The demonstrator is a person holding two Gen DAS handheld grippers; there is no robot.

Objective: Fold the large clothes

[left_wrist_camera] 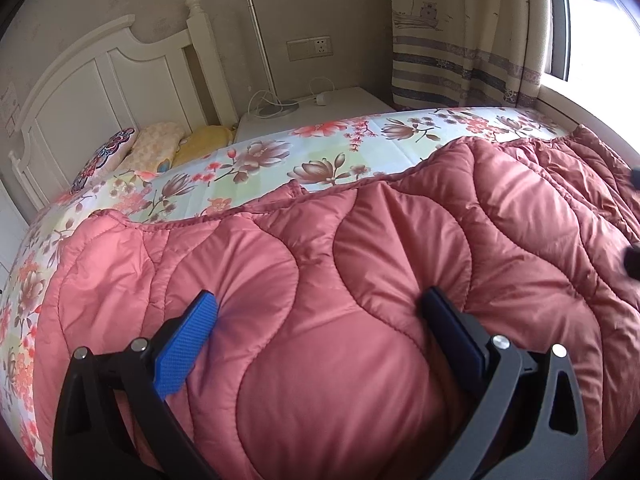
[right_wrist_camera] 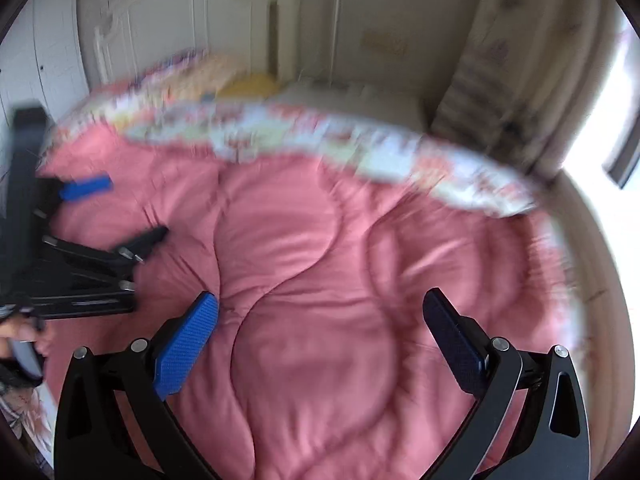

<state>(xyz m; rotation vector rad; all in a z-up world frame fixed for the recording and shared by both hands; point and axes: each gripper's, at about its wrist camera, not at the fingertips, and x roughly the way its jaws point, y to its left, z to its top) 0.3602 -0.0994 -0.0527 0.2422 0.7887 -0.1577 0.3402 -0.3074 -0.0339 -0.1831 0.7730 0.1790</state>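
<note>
A large pink quilted garment (left_wrist_camera: 360, 280) lies spread over the near part of a bed with a floral sheet (left_wrist_camera: 320, 148). My left gripper (left_wrist_camera: 318, 304) is open at full width, both fingers sunk into the padding, and a puffed bulge of fabric rises between them. The right wrist view is blurred by motion. There my right gripper (right_wrist_camera: 320, 308) hangs open just over the same pink garment (right_wrist_camera: 320, 240), with nothing pinched. The left gripper (right_wrist_camera: 118, 212) also shows at the left of that view, and the right gripper's (left_wrist_camera: 634, 220) dark tips show at the left view's right edge.
White headboard (left_wrist_camera: 80, 92) and several pillows (left_wrist_camera: 160, 148) stand at the far left. Beyond the bed are a white bedside table (left_wrist_camera: 320, 108) with a lamp and cable, a patterned curtain (left_wrist_camera: 460, 40) and a bright window (left_wrist_camera: 592, 40). A hand (right_wrist_camera: 20, 332) holds the left gripper.
</note>
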